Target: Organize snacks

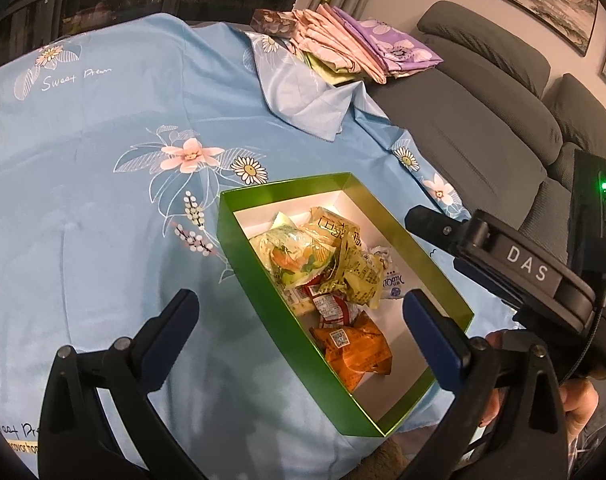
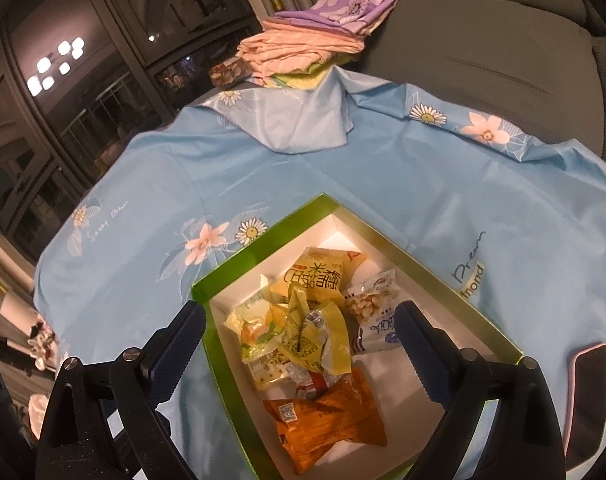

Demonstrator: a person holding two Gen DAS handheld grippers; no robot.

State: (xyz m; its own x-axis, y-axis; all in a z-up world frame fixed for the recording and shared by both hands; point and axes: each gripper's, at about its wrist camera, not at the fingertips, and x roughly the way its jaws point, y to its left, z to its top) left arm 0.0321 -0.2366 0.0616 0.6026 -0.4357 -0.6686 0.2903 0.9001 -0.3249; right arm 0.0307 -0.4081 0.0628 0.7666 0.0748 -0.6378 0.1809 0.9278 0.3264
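Note:
A green box (image 1: 239, 240) with a white inside lies on a blue floral sheet (image 1: 103, 200) and holds several snack packets. On top is a crumpled yellow packet (image 2: 315, 340). An orange packet (image 2: 327, 416) sits at the near end, and a peanut pack (image 2: 371, 300) and a white-blue packet (image 2: 379, 332) at the right. My right gripper (image 2: 301, 336) hovers open over the box, its pads clear of the yellow packet below. My left gripper (image 1: 303, 320) is open and empty over the box's near left wall. The right gripper's black body (image 1: 523, 268) shows at the right of the left wrist view.
Folded pink and purple cloths (image 1: 355, 44) are stacked at the sheet's far edge. A grey sofa (image 1: 483, 120) borders the right side. A phone-like object (image 2: 591, 372) lies at the right edge. A person's hand (image 1: 575, 404) holds the right gripper.

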